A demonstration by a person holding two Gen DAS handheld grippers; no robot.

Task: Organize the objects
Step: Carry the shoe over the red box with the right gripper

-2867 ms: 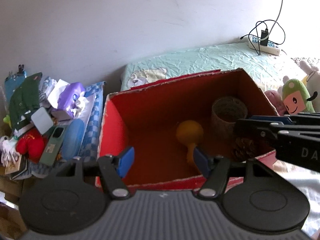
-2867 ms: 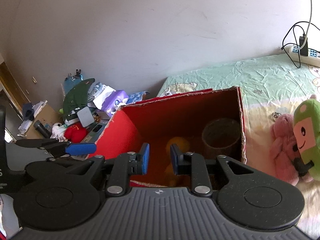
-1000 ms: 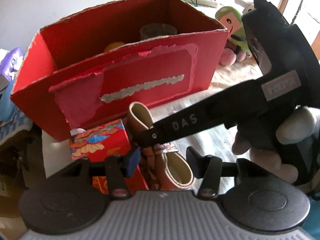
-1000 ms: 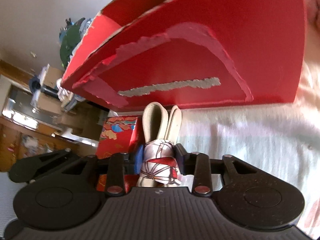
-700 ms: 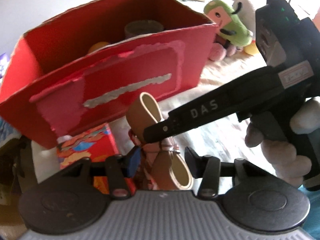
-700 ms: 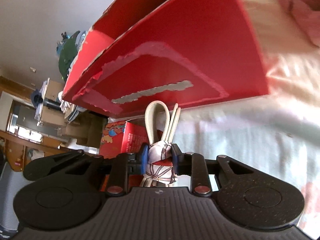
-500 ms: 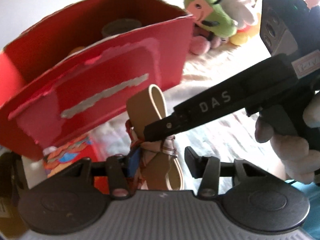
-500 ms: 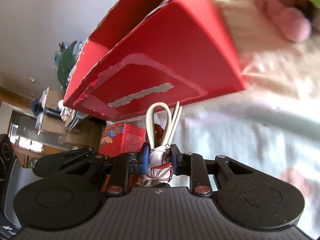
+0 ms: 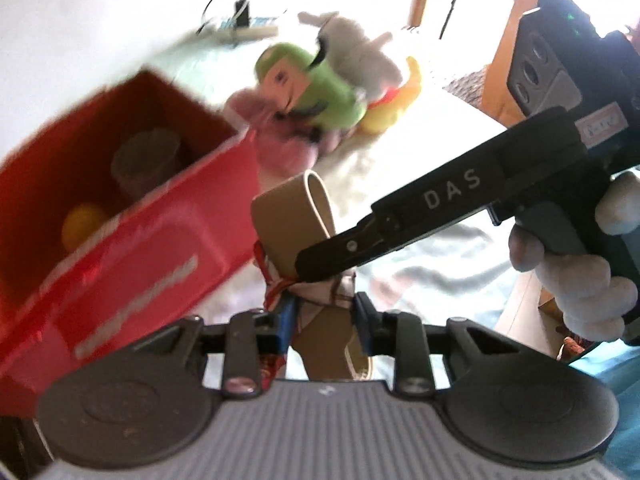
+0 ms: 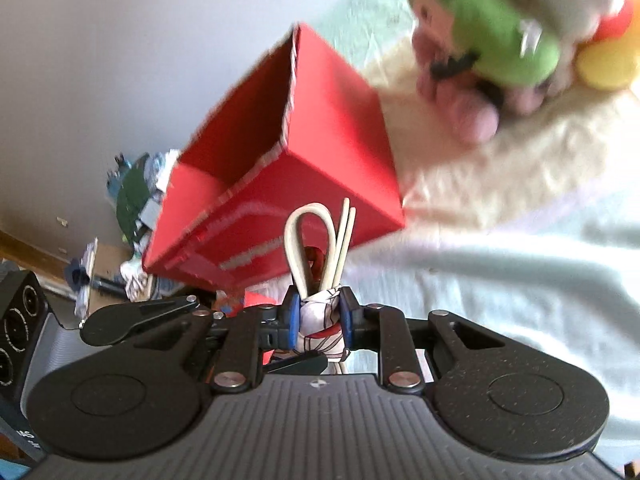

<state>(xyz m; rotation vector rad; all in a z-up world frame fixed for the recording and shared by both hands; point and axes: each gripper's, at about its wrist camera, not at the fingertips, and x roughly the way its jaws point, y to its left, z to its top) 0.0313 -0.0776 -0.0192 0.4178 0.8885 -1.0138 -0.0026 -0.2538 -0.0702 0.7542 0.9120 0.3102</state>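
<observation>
A folded tan belt [image 9: 294,220] tied with a red-and-white patterned cloth is held in the air by both grippers. My left gripper [image 9: 324,314] is shut on its lower part. My right gripper [image 10: 318,318] is shut on the cloth knot [image 10: 320,316], with the belt loops [image 10: 310,240] sticking up past it. In the left wrist view the right gripper's finger [image 9: 348,246] crosses the belt. The red cardboard box [image 9: 120,208] stands open just left of the belt, with a yellow object [image 9: 82,220] and a brown cylinder [image 9: 144,160] inside. It also shows in the right wrist view [image 10: 304,160].
Plush toys, one green [image 9: 308,80] and one pink [image 10: 460,92], lie on the bed right of the box. A power strip [image 9: 244,30] sits by the wall. Clutter [image 10: 136,192] is piled beyond the box's left end. A bedsheet [image 10: 520,280] lies below.
Both grippers have lifted the belt higher and swung right, above the box's front rim. The left gripper has closed onto the belt's lower part. The views are motion blurred.
</observation>
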